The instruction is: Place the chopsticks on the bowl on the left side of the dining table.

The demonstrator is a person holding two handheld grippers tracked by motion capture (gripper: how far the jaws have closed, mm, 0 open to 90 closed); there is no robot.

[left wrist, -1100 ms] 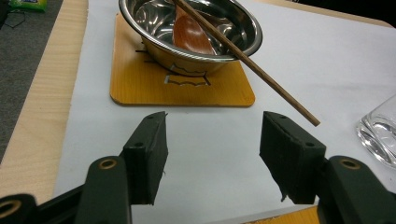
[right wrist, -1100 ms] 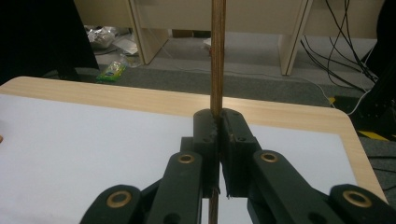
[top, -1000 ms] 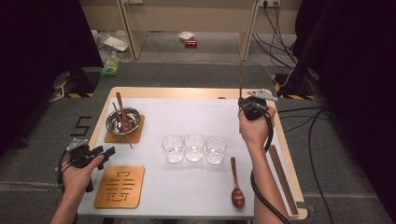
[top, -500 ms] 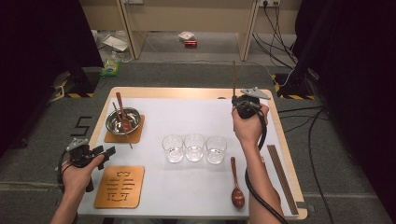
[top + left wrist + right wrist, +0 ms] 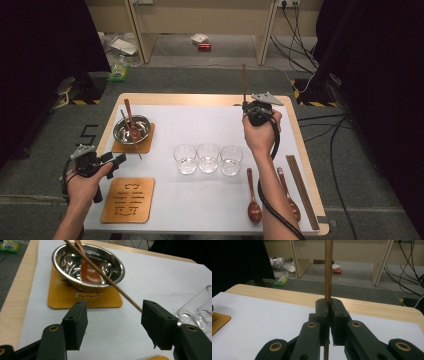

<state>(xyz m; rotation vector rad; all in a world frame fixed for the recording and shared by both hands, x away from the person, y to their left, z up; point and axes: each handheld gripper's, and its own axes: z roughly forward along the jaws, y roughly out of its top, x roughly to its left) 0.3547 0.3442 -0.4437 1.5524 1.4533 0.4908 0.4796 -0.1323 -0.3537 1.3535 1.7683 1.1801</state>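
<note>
A chopstick (image 5: 244, 82) is pinched upright by the right gripper's (image 5: 248, 106) fingers at upper centre, likely bound for the bowl (image 5: 132, 129) at left, where the left gripper (image 5: 116, 162) is spread empty.

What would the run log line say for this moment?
right gripper: shut on chopstick, upright | left gripper: jaws just opening, nothing between | bowl: spoon and one chopstick inside, on coaster

A grey floor (image 5: 210, 75) is seen, black curtains (image 5: 45, 60) at 9 and 3 o'clock, litter (image 5: 200, 39) at 12.
</note>
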